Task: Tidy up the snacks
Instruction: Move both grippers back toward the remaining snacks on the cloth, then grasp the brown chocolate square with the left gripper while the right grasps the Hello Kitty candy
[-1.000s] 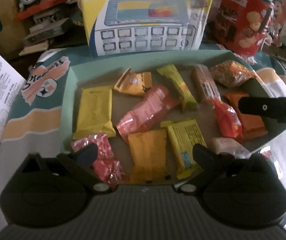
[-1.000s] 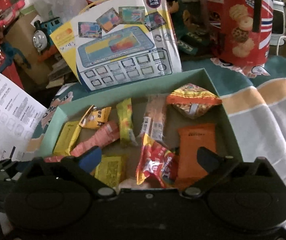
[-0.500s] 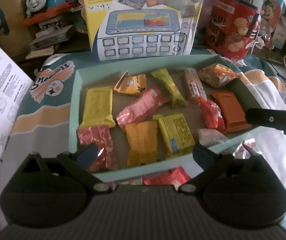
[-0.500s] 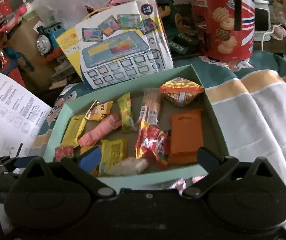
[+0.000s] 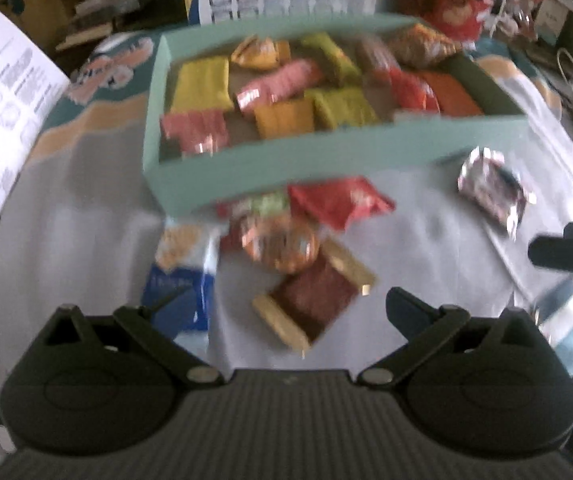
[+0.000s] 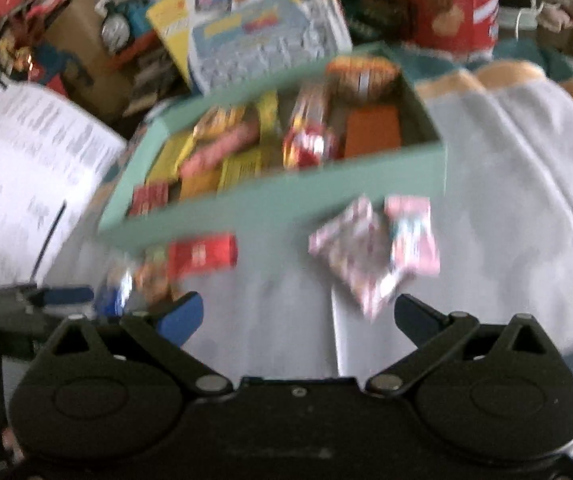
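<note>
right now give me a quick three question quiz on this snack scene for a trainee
1. True or false: every snack is already inside the green box.
2. In the left wrist view, which loose packet lies nearest between the left tongs?
A. the brown packet with tan ends
B. the red packet
C. the silver packet
3. Fill in: both the left tongs and the right tongs are ____ and hold nothing.

Key
1. False; several packets lie on the cloth in front of the box.
2. A
3. open
</note>
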`<state>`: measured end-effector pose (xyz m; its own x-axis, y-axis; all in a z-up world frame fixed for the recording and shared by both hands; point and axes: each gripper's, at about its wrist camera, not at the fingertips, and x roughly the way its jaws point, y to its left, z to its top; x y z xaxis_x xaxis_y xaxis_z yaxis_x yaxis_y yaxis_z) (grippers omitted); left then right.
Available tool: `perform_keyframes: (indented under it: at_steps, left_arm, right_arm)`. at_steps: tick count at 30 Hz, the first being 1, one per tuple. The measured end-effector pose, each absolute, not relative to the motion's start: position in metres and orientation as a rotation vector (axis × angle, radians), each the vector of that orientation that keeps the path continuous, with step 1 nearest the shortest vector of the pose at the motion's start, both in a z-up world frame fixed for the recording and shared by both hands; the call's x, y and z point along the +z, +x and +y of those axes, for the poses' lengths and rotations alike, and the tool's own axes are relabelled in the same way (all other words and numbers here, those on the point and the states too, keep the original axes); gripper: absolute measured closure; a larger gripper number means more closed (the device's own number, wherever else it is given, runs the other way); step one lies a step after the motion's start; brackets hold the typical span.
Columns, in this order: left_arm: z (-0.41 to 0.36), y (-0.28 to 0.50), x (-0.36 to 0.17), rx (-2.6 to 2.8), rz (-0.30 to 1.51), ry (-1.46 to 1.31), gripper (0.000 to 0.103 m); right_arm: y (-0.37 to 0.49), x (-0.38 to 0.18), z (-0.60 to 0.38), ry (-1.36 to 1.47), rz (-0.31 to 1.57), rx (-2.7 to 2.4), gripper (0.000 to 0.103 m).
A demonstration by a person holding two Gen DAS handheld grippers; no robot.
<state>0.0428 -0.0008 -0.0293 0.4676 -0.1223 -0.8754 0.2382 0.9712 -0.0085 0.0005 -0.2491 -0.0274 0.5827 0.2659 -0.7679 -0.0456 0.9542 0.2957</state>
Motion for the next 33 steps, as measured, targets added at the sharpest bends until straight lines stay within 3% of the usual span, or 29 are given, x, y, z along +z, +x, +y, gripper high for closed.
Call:
perform_keyframes:
  at_steps: [5,12,13,14,17,22,28,33]
  left_arm:
    - [0.001,0.025,-0.041,-0.245,1.069,0.146,0.0]
    - [0.005,0.023,-0.051,-0.241,1.086,0.117,0.0]
    - [0.005,0.025,-0.052,-0.238,1.089,0.117,0.0]
    - [0.005,0.026,-0.052,-0.236,1.089,0.117,0.0]
    - [0.005,0.029,-0.053,-0.235,1.087,0.12,0.0]
    - [0.001,0.035,-0.054,-0.258,1.074,0.137,0.001]
    - [-0.012,0.043,-0.058,-0.321,1.081,0.199,0.021]
    - [-0.015,0.052,-0.061,-0.337,1.074,0.214,0.022]
  right_arm:
    - [-0.03,-0.048,-0.246,0.225,0.98,0.221,0.022]
    - [-0.051,-0.056,-0.233,0.117,0.999,0.258,0.04]
    - [-0.053,-0.056,-0.231,0.094,0.994,0.258,0.047]
    - [-0.054,-0.055,-0.228,0.067,0.987,0.259,0.061]
    - [-0.054,-0.054,-0.218,-0.023,0.986,0.263,0.077]
    - [-0.043,-0.051,-0.213,-0.004,0.986,0.244,0.08]
    - [-0.018,-0.056,-0.228,0.162,0.971,0.205,0.08]
    - [-0.015,-0.06,-0.232,0.202,0.958,0.201,0.08]
